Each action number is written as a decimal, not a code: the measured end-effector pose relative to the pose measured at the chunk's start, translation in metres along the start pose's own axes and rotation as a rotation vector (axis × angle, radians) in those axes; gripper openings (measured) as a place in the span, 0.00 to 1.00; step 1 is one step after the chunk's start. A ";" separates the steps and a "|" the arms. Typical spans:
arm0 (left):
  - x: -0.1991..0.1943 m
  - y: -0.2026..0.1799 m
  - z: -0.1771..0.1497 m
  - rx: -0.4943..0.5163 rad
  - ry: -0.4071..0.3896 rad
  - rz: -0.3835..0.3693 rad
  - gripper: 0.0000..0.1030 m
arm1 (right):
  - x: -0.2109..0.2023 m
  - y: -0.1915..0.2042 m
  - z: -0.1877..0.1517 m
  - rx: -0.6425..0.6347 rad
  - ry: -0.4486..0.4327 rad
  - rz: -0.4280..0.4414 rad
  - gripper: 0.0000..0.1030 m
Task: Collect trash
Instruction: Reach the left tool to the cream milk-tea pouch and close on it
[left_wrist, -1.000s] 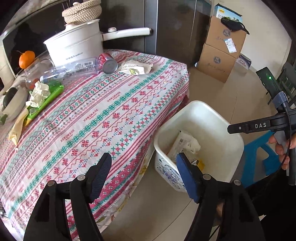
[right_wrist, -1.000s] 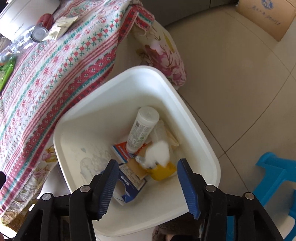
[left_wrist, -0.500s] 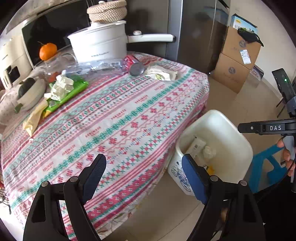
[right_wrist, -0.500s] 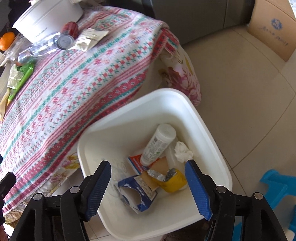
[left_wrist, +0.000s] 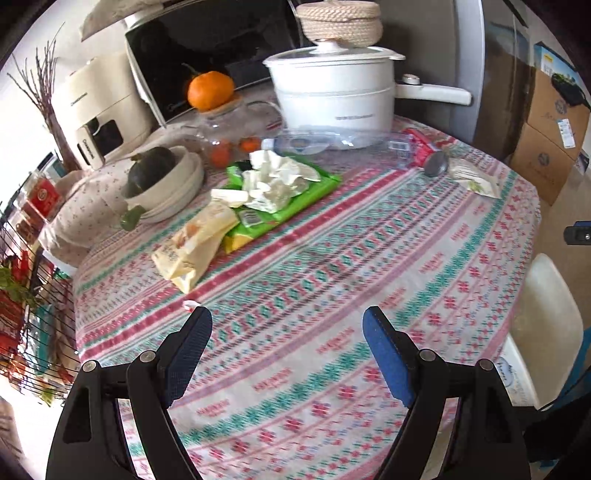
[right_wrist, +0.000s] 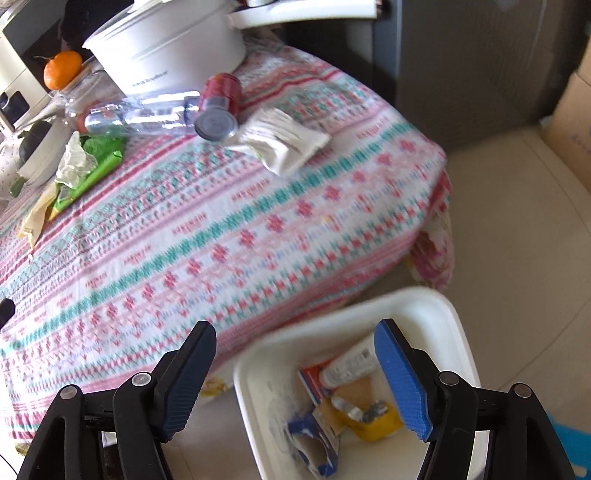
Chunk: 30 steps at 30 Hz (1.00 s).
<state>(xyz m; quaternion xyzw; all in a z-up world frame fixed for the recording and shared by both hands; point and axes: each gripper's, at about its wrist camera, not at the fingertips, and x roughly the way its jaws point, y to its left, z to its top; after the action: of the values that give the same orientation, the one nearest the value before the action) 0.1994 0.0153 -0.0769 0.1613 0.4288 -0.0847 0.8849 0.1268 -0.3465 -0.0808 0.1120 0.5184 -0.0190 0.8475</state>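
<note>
Trash lies on the patterned tablecloth (left_wrist: 332, 266): a green wrapper (left_wrist: 295, 199) with crumpled white paper (left_wrist: 277, 177) on it, a yellow snack bag (left_wrist: 192, 247), a clear plastic bottle (right_wrist: 147, 118), a red can (right_wrist: 218, 103) on its side and a white packet (right_wrist: 280, 140). The white bin (right_wrist: 258, 387) stands on the floor by the table, holding several discarded items. My left gripper (left_wrist: 288, 332) hangs open and empty over the near cloth. My right gripper (right_wrist: 295, 354) is above the bin's edge, jaws opening, nothing between them.
A white pot (left_wrist: 332, 88) with a woven lid, a glass jar with an orange (left_wrist: 210, 90), a bowl (left_wrist: 166, 184) and a white appliance (left_wrist: 96, 110) crowd the back of the table. Cardboard boxes (left_wrist: 546, 147) stand on the floor at right.
Both grippers swung from the bin toward the table, and the right rose. The left view now faces the trash at the back left; the right gripper's jaws have widened.
</note>
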 end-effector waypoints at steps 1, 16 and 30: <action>0.008 0.013 0.002 0.004 0.003 0.004 0.83 | 0.003 0.006 0.007 -0.011 -0.002 0.003 0.74; 0.150 0.067 0.036 0.222 0.131 0.161 0.61 | 0.071 0.058 0.094 -0.110 -0.049 0.029 0.74; 0.166 0.108 0.041 0.013 0.090 0.217 0.18 | 0.114 0.056 0.143 -0.053 -0.087 0.111 0.74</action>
<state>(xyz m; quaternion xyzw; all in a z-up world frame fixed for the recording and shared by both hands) 0.3630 0.0992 -0.1602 0.2163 0.4474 0.0160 0.8676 0.3135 -0.3120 -0.1095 0.1169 0.4746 0.0368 0.8716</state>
